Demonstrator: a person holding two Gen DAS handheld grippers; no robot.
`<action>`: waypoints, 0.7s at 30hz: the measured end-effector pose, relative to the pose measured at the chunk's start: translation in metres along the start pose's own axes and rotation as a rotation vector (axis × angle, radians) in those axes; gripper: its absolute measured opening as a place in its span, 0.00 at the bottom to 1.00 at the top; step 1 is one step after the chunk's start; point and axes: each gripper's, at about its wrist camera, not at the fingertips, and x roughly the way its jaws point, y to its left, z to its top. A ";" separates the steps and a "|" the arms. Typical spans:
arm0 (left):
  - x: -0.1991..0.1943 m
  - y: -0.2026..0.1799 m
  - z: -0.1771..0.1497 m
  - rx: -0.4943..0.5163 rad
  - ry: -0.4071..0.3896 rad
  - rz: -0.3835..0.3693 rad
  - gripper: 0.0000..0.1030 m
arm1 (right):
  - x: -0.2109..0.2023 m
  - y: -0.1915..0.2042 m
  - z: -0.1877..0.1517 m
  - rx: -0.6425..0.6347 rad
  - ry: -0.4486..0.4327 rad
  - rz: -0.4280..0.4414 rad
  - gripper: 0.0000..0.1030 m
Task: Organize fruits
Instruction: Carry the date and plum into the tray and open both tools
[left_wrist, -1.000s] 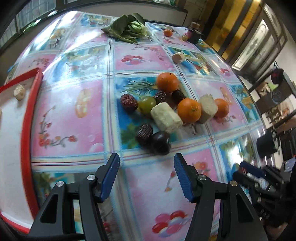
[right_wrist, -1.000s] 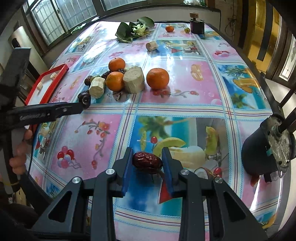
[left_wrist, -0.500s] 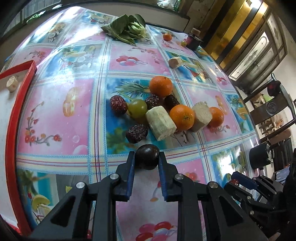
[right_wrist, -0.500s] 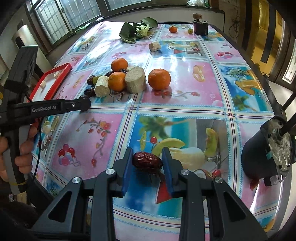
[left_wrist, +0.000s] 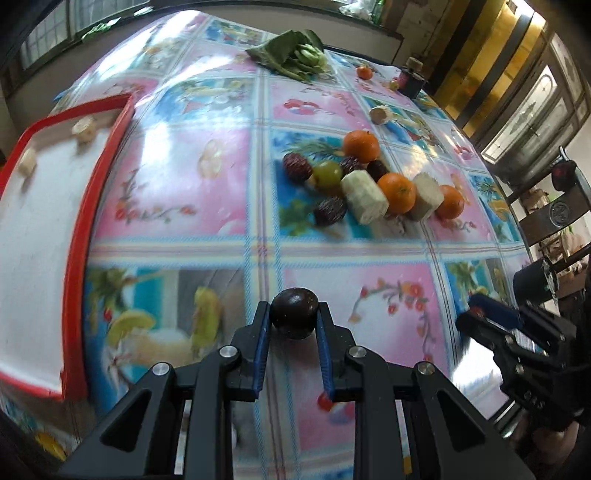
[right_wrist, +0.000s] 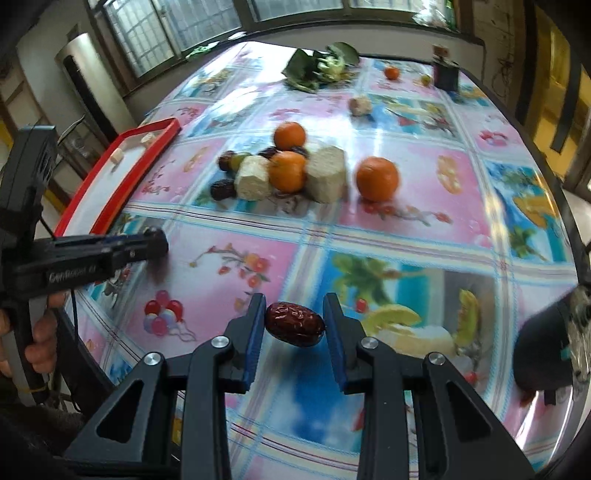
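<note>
Carrying fruit is the step I judge to be in hand. My left claw (left_wrist: 294, 320) is clamped on a dark round plum (left_wrist: 294, 312), held above the near part of the table (left_wrist: 177, 177). My right claw (right_wrist: 294, 325) has its jaws either side of a wrinkled red date (right_wrist: 294, 324); the left pad looks to touch it, but a sliver of gap shows at the right pad, so I cannot tell whether it truly grips.

At the table's left edge lies the red tray (left_wrist: 79, 236), white inside, with two pale chunks near its far corner. I take that for the sorting place, so the next move calls for swinging the plum leftward over the red rim and letting go low, since a round fruit may roll.

Toward the middle of the table sits the heap of fruit (left_wrist: 369, 188): oranges, a green grape, dark dates and pale peeled chunks, touching one another. At the far edge are leafy greens (left_wrist: 291, 55), a small orange and a dark jar.

A glossy cloth printed with pink and blue fruit squares covers the table. Barred windows stand beyond its far edge, golden doors to the right.
</note>
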 end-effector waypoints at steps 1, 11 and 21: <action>-0.001 0.002 -0.002 -0.003 0.000 -0.003 0.22 | 0.002 0.007 0.002 -0.021 0.000 -0.004 0.32; -0.012 0.005 -0.015 0.097 -0.014 -0.019 0.22 | 0.005 0.036 0.005 -0.053 0.005 -0.073 0.32; -0.018 -0.001 -0.018 0.168 -0.036 -0.066 0.22 | 0.003 0.044 0.000 -0.011 0.028 -0.128 0.32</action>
